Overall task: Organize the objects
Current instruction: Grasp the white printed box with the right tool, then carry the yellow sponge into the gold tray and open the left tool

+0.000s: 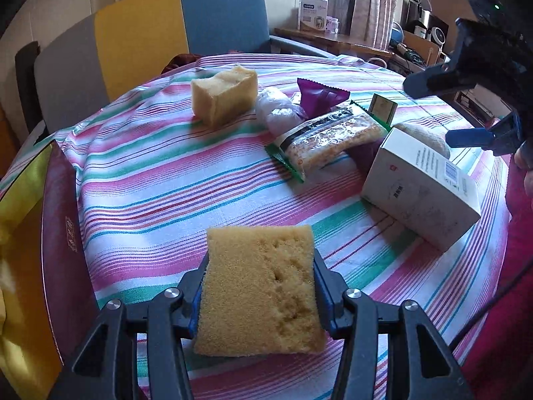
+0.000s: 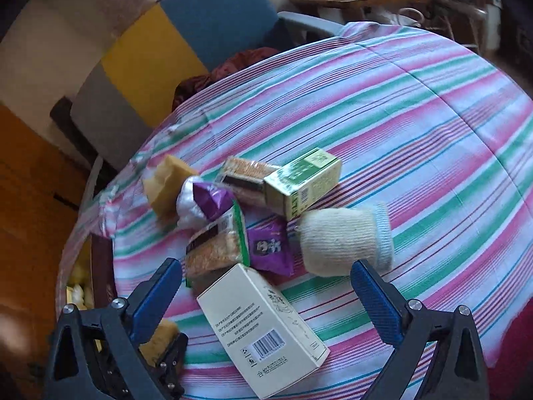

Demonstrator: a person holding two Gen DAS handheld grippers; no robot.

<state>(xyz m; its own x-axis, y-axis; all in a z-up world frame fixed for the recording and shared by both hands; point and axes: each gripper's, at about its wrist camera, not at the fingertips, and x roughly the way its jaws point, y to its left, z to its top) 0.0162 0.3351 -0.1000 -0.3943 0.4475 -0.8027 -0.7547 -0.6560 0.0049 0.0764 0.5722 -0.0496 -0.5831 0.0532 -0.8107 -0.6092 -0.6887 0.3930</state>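
My left gripper [image 1: 260, 273] is shut on a yellow sponge [image 1: 263, 286] and holds it above the striped tablecloth [image 1: 150, 180]. My right gripper [image 2: 266, 280] is open and empty, hovering over a white box [image 2: 263, 330], which also shows in the left wrist view [image 1: 419, 186]. A second yellow sponge [image 1: 223, 95] lies at the far side, also seen in the right wrist view [image 2: 166, 183]. Snack packets [image 1: 333, 136], purple wrappers [image 2: 269, 246], a green box [image 2: 303, 180] and a cream knitted piece [image 2: 346, 240] lie clustered in the middle.
A dark red box with a yellow inside [image 1: 56, 233] stands at the table's left edge. A blue, yellow and grey chair [image 1: 143, 30] stands behind the table. A wooden shelf with clutter [image 1: 333, 36] is at the back right.
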